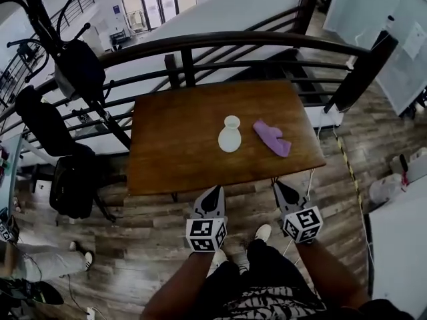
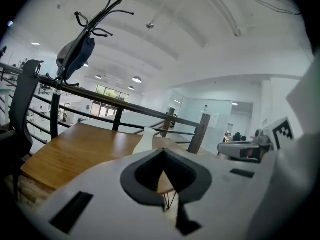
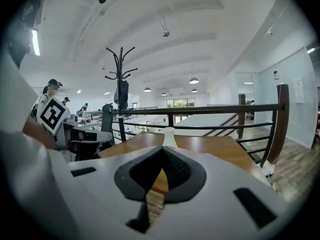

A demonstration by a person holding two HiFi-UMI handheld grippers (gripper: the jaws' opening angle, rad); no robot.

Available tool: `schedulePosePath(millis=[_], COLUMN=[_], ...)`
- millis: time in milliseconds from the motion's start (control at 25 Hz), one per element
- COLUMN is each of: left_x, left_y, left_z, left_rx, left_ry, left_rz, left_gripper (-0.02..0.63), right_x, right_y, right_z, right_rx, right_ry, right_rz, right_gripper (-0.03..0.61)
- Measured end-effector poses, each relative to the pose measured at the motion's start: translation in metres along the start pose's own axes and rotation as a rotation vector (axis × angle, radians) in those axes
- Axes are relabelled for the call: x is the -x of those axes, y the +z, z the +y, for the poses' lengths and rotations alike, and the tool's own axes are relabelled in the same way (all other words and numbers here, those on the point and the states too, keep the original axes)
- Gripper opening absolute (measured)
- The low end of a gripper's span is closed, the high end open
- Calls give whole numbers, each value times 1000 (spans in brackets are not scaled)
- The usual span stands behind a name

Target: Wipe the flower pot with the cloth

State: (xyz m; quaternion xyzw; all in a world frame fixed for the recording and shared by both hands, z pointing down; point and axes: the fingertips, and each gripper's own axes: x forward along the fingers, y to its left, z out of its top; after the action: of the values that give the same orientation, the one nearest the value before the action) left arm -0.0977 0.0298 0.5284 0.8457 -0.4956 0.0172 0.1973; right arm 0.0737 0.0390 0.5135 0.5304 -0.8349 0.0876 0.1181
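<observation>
A small white flower pot (image 1: pixel 229 135), shaped like a vase, stands upright near the middle of the brown wooden table (image 1: pixel 173 145). A purple cloth (image 1: pixel 272 137) lies crumpled just to its right, apart from it. Both grippers hang before the table's near edge, over the floor, and touch nothing. My left gripper (image 1: pixel 215 189) is shut and empty. My right gripper (image 1: pixel 277 185) is also shut and empty. The left gripper view looks over the shut tips (image 2: pixel 161 151) at the pot (image 2: pixel 145 140). Beyond the right gripper's shut tips (image 3: pixel 162 148) the pot (image 3: pixel 169 137) stands straight ahead.
A dark metal railing (image 1: pixel 233 42) curves round the table's far side. A coat rack with bags (image 1: pixel 73 65) and a black backpack (image 1: pixel 73 185) stand at the left. A person's legs (image 1: pixel 40 262) show at the bottom left, a white desk (image 1: pixel 400 245) at the right.
</observation>
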Motion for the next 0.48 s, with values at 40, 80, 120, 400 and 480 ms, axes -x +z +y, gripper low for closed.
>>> schedulePosePath(millis=[40,80,120,400,480], left_x=[5,9,13,21,20], left_y=[-4,-7,-11,-25,-26], left_z=[-2,-4,-6,-33,-43], left_rx=[4,8,12,-2,-11], left_ry=[-2,-1,0,13,20], left_rz=[5,9,14,35,35], left_gripper=[0,0,0,0,0], right_x=[5,9,13,36,43], right_y=[0,-1,-3,-20,-22], right_z=[3,5,7,-2,-6], right_rx=[-1,-1,-2,-15,-11], right_ry=[-1,-1,0,18,30], right_rz=[3,6,9,30,31], right_gripper=[-2,-2,-2,-2,-2])
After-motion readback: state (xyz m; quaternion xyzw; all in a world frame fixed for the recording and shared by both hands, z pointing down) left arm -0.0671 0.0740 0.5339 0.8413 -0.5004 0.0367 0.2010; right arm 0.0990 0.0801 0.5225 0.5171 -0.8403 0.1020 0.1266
